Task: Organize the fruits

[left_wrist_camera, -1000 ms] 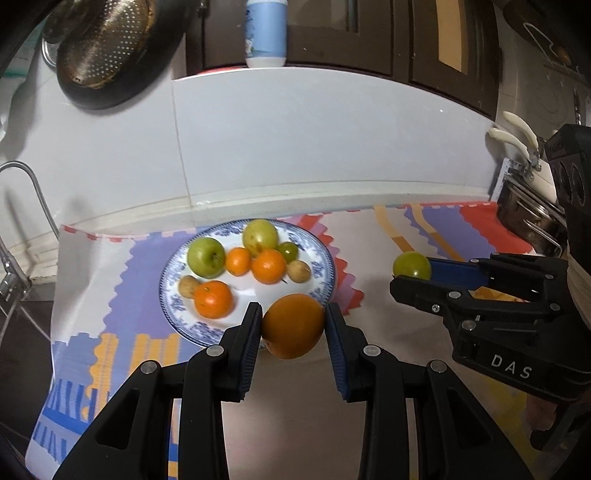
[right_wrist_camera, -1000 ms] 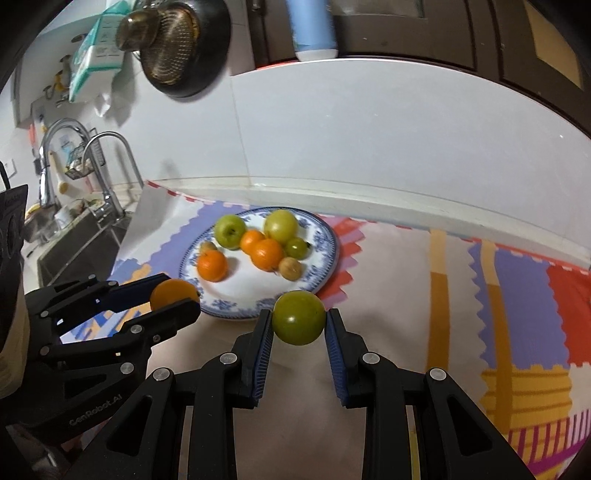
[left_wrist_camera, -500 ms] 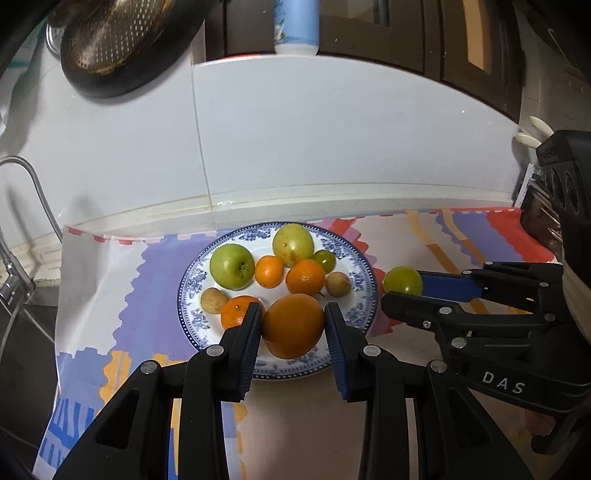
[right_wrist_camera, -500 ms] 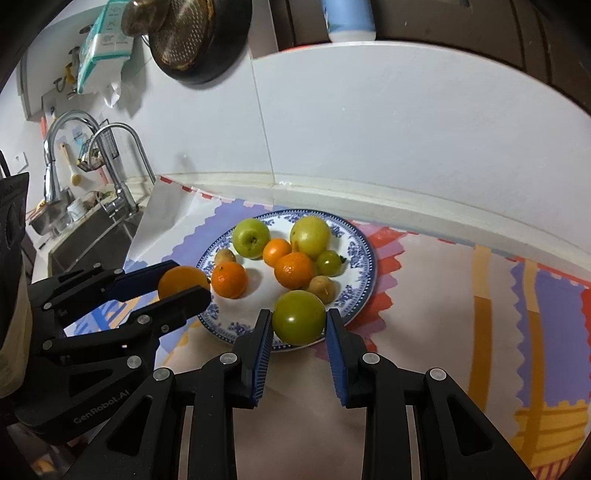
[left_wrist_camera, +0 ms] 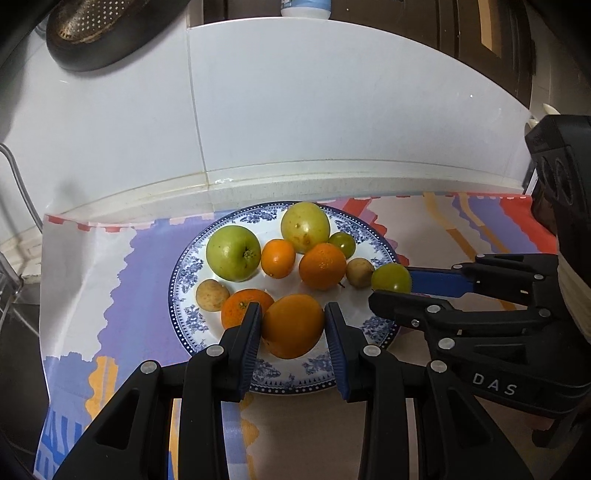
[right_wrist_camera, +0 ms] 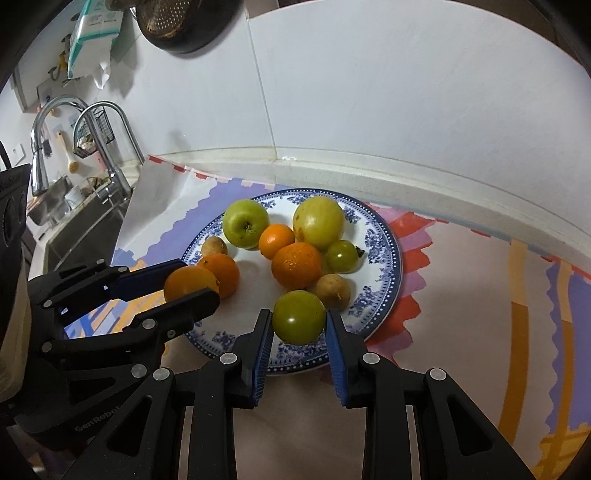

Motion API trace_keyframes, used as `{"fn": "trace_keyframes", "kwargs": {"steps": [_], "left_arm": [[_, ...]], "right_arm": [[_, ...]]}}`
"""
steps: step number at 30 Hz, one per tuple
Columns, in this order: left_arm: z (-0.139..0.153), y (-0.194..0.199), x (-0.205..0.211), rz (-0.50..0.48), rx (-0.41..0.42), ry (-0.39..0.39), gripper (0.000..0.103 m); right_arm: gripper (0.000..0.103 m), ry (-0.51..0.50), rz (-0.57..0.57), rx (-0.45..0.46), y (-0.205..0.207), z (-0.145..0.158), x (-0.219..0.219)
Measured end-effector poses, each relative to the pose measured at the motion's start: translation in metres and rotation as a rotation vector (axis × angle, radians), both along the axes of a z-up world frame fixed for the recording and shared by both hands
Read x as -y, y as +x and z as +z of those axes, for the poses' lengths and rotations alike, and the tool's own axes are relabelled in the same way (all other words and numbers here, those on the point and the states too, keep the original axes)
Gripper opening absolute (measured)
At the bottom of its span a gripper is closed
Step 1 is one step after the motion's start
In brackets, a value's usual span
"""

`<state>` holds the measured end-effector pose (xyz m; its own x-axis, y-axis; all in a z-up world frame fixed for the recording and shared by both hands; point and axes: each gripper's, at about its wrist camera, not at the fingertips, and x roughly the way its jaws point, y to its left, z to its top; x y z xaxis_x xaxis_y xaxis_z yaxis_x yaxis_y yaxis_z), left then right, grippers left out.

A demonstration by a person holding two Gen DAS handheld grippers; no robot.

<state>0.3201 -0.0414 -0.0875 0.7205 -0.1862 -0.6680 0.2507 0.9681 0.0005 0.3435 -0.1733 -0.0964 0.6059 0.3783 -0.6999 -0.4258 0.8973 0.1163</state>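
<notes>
- Left gripper (left_wrist_camera: 292, 326) clamps a smooth, round orange (left_wrist_camera: 293, 325) over the glossy plate (left_wrist_camera: 184, 273).
- Right gripper (right_wrist_camera: 299, 325) grips a shiny green fruit (right_wrist_camera: 299, 316) — kind unclear.

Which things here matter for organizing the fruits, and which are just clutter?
Job:
- blue-patterned white plate of fruit
- round orange fruit in left gripper
- round green fruit in right gripper

Lying about:
- dark metal colander
- chrome faucets
- colourful patterned mat
</notes>
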Motion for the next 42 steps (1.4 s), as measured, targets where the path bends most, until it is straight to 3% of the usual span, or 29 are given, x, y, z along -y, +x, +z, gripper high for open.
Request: {"fn": "trace_keyframes", "kwargs": {"steps": [12, 19, 31, 42], "left_arm": [[0.011, -0.013, -0.004, 0.033, 0.037, 0.02, 0.035], [0.03, -0.043, -0.004, 0.049, 0.083, 0.013, 0.039], [0.062, -0.116, -0.001, 0.053, 0.156, 0.01, 0.058], [0.075, -0.173, -0.002, 0.094, 0.216, 0.034, 0.082]], "right_arm": [[0.034, -0.009, -0.031, 0.014, -0.005, 0.003, 0.004], [0.034, -0.013, -0.102, 0.081, -0.043, 0.027, 0.019], [0.037, 0.004, -0.223, 0.135, -0.121, 0.06, 0.045], [0.069, -0.017, -0.348, 0.2, -0.19, 0.073, 0.058]]}}
